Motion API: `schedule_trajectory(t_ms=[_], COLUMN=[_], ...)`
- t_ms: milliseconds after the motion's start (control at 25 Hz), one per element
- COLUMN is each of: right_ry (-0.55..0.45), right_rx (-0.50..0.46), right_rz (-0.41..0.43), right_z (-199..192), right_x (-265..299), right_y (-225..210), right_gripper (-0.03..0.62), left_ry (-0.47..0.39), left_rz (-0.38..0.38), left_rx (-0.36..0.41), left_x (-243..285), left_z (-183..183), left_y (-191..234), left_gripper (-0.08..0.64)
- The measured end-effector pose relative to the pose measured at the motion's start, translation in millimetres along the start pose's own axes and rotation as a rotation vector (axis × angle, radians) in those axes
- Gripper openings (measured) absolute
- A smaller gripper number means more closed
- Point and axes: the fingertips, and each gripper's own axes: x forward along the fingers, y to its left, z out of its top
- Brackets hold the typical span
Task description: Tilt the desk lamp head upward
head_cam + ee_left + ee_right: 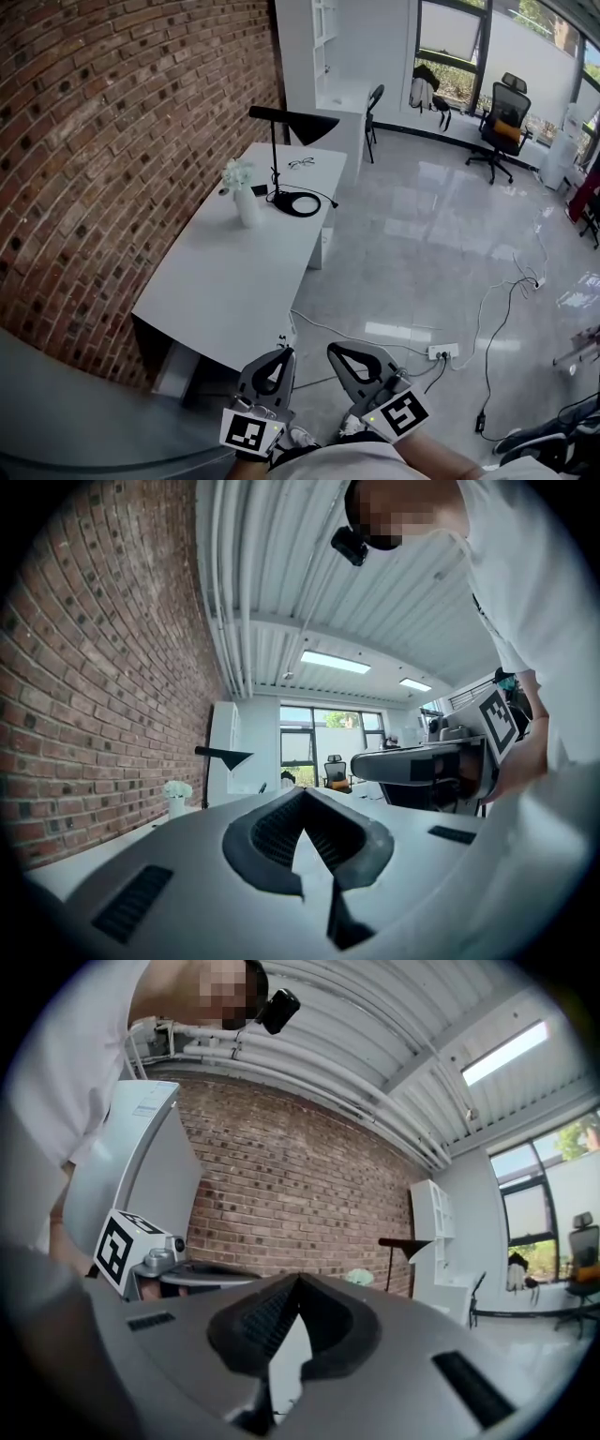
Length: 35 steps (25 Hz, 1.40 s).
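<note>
Left hand-held gripper (279, 354) and right hand-held gripper (339, 351) sit low against the body, jaws closed and empty, well apart from the black cone-shaded desk lamp (291, 124) on the white bench (225, 281).

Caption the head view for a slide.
Left gripper and right gripper, both shut, far from the desk lamp on its desk.

White desk (225, 281) against brick wall, bearing black desk lamp (300, 124), flower vase (247, 208), glasses (301, 163).
</note>
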Motion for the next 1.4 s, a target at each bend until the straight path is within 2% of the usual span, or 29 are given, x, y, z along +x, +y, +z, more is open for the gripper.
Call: schedule_trajectory(t_ms=[320,520,760,1200,1400], right_ry=[0.048,0.021,-0.018,-0.028,-0.035], right_rx=[0.001,-0.002,-0.002,0.031,0.053], right_rz=[-0.08,-0.087,-0.074,0.016,0.035], right_z=[-15,-12,-6,-19,-21], right_x=[-23,-33,-43,-57,-55], right_y=[-41,-67,-101,-143,-153], right_gripper=[0.015,0.015,0.015,0.015,0.015], left_ry=[0.001,-0.002,-0.01,0.035,0.043], left_rz=[-0.004,-0.022,-0.048,0.005,0.028], left_rx=[-0.048,-0.036,0.0,-0.012,-0.006], left_x=[21,50,89,126,134], left_z=[-6,-6,4,-15,-16], left_y=[-5,-21,-48,-81,-79], left_gripper=[0.005,0.005,0.005,0.005,0.005])
